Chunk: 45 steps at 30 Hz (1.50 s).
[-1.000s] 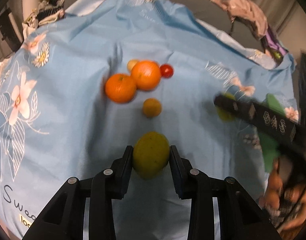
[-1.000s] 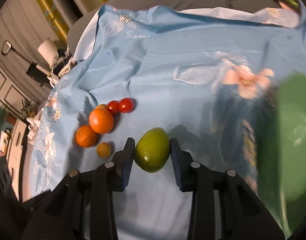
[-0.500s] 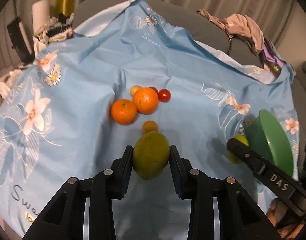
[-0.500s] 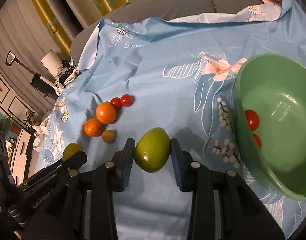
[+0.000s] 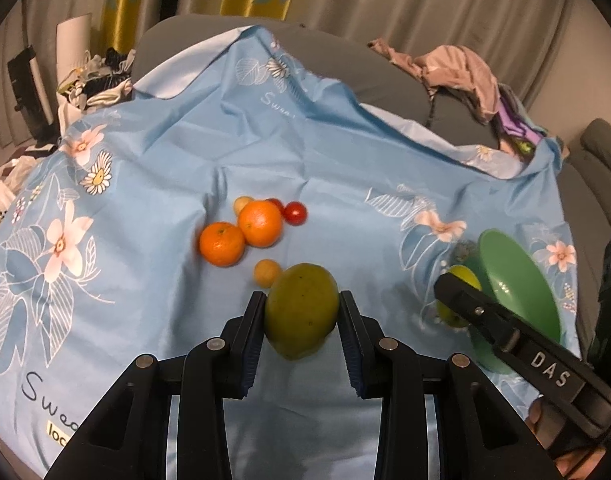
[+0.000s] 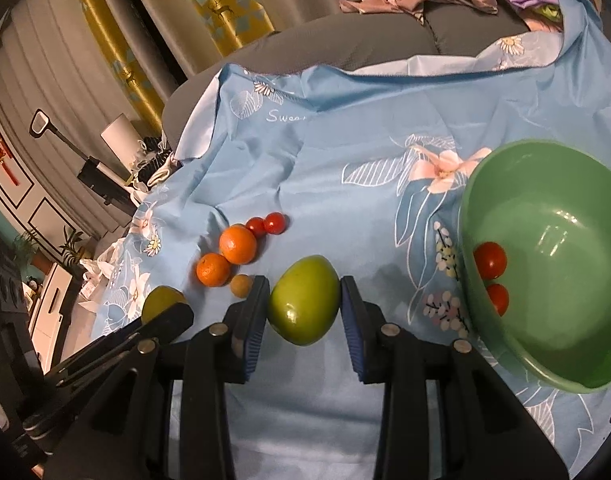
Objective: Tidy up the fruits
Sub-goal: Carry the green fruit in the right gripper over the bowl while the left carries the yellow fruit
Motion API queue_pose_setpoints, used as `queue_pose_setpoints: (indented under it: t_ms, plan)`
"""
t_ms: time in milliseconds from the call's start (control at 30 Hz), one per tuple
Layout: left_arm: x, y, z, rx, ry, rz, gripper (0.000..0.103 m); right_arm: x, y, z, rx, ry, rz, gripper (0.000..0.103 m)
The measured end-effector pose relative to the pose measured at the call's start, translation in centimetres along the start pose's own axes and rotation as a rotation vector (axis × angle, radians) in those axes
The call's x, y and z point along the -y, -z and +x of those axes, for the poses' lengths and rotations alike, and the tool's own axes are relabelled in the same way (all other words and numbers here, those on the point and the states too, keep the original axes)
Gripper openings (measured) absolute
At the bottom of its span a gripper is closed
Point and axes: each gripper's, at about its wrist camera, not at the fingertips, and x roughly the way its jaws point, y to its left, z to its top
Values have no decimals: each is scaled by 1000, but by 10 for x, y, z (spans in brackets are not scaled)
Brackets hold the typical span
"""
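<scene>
My left gripper (image 5: 301, 316) is shut on a yellow-green mango (image 5: 302, 314), held above the blue floral cloth (image 5: 165, 152). My right gripper (image 6: 305, 304) is shut on a green mango (image 6: 304, 299), left of the green bowl (image 6: 553, 200), which holds two red tomatoes (image 6: 490, 260). On the cloth lie two oranges (image 5: 261, 223), a small yellow fruit (image 5: 267, 272) and cherry tomatoes (image 5: 295, 213). The right gripper with its mango (image 5: 461, 280) shows at the left wrist view's right, beside the bowl (image 5: 517, 280).
The cloth drapes over a grey sofa (image 5: 345, 60). A heap of clothes (image 5: 465, 68) lies on the sofa back at the right. Clutter and a white roll (image 5: 71, 52) stand at the far left. Curtains hang behind.
Both grippers have risen and pulled back with their mangoes. The green bowl has come fully into the right wrist view, and the fruit on the cloth looks farther away.
</scene>
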Motion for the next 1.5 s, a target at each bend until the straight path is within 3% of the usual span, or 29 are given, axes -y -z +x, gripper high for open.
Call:
queue_pose_setpoints:
  t_ms: [267, 433, 733, 1100, 1500]
  plan:
    - [6, -2, -10, 21, 56, -20, 35, -2, -2, -15, 37, -26, -18, 37]
    - [21, -2, -20, 81, 2, 32, 35, -1, -3, -26, 71, -26, -18, 37]
    - [41, -12, -29, 122, 58, 37, 35, 3, -11, -52, 161, -16, -26, 37]
    - [92, -21, -22, 146, 118, 97, 35, 49, -16, -83, 244, 24, 73, 37]
    - [153, -11, 4, 77, 194, 222, 35, 107, -11, -112, 308, 107, 228, 37]
